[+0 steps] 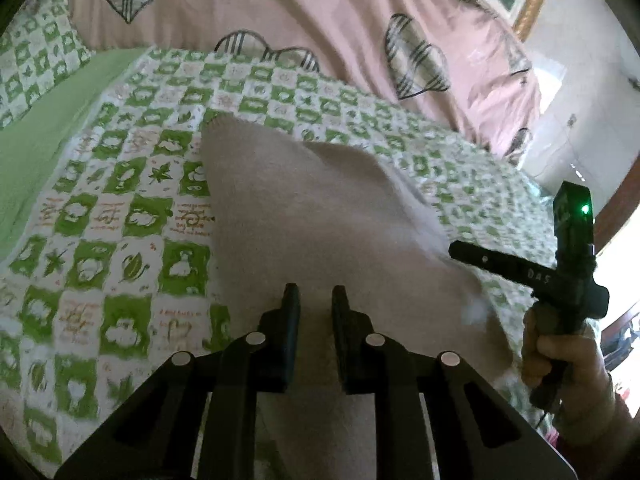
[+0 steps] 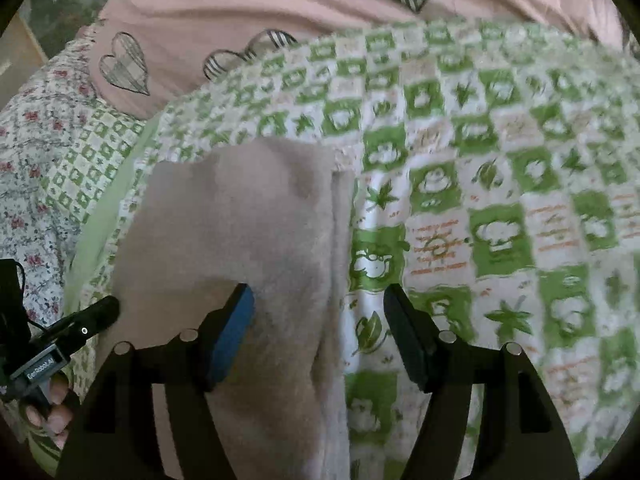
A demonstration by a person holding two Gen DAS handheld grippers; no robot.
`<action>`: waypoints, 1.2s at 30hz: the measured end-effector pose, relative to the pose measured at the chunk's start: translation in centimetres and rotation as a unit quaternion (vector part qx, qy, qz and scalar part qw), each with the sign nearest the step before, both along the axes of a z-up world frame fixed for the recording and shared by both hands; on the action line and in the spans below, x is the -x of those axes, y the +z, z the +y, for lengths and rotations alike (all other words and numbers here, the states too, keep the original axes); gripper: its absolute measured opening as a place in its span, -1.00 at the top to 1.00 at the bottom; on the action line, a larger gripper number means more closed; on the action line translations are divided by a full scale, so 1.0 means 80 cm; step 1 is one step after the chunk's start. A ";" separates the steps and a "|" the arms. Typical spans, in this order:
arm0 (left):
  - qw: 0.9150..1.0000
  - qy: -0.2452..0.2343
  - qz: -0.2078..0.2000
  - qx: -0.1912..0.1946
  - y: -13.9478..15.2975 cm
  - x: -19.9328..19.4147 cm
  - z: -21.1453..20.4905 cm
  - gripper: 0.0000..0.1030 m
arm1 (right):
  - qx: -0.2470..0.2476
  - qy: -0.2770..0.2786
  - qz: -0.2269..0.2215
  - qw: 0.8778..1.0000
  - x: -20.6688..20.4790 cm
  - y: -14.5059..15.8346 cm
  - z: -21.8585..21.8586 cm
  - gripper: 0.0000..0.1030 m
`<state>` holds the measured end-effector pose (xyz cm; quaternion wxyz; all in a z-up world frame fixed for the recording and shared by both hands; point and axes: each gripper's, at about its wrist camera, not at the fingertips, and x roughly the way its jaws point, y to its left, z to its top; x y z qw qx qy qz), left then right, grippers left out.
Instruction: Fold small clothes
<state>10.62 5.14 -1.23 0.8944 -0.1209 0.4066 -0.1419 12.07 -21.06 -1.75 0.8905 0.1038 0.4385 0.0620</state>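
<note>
Beige cloth [image 2: 256, 240] spread on the green-checked bedsheet [image 2: 500, 200] near the pink quilt [image 2: 240, 12], left gripper [image 1: 316, 300] pinching it nearly shut, right gripper [image 2: 320, 300] spread and empty: one-sided hold likely to drag the fold askew.

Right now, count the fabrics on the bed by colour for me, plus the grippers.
Beige garment: 1
Green-and-white checked sheet: 1
Pink quilt with plaid hearts: 1
Small floral cloth: 1
Grippers: 2, the left gripper nearly closed over the garment and the right gripper open
Total: 6
</note>
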 end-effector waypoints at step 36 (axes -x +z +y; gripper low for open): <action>0.997 -0.031 0.071 0.005 -0.060 0.107 -0.037 0.67 | 0.161 0.030 0.019 0.986 0.129 -0.029 0.018 -0.32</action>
